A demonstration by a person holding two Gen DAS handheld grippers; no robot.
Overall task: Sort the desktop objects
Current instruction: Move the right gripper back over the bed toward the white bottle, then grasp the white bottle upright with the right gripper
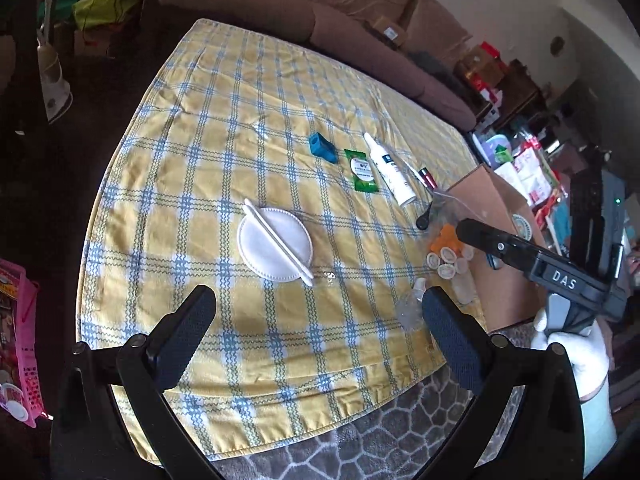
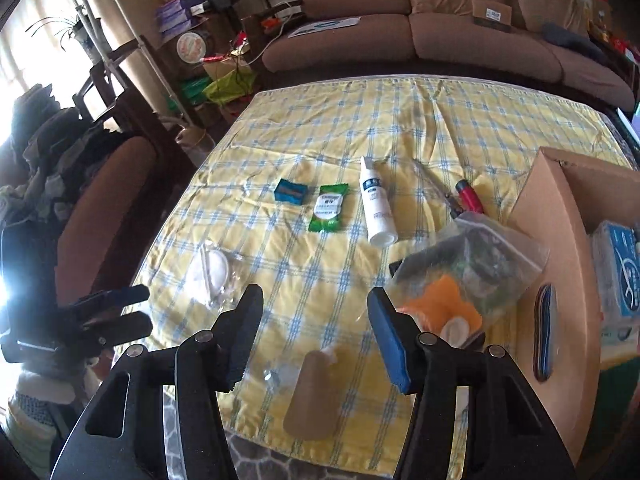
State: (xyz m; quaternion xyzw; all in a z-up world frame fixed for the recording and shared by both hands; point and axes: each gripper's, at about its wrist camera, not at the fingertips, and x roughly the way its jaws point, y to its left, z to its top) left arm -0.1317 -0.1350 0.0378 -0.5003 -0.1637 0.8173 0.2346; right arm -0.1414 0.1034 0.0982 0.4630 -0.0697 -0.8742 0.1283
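Note:
On the yellow checked cloth point(image 1: 208, 168) lie a blue sharpener point(image 1: 321, 147), a green wipe packet point(image 1: 361, 170), a white bottle point(image 1: 390, 170), a red pen point(image 1: 426, 176) and a bagged white cotton pad with swabs point(image 1: 275, 243). A clear bag of orange and white items point(image 2: 460, 280) rests by the cardboard box point(image 2: 560, 240). My left gripper point(image 1: 320, 312) is open and empty above the cloth's near side. My right gripper point(image 2: 316, 312) is open and empty, left of the clear bag. A small clear bag with a tan piece point(image 2: 308, 388) lies beneath it.
The open cardboard box point(image 1: 500, 216) stands at the table's right edge and holds a blue-and-white packet point(image 2: 618, 272). A brown sofa point(image 2: 440, 20) runs behind the table. A patterned grey rug point(image 1: 380, 436) lies in front. Clutter stands at left and right.

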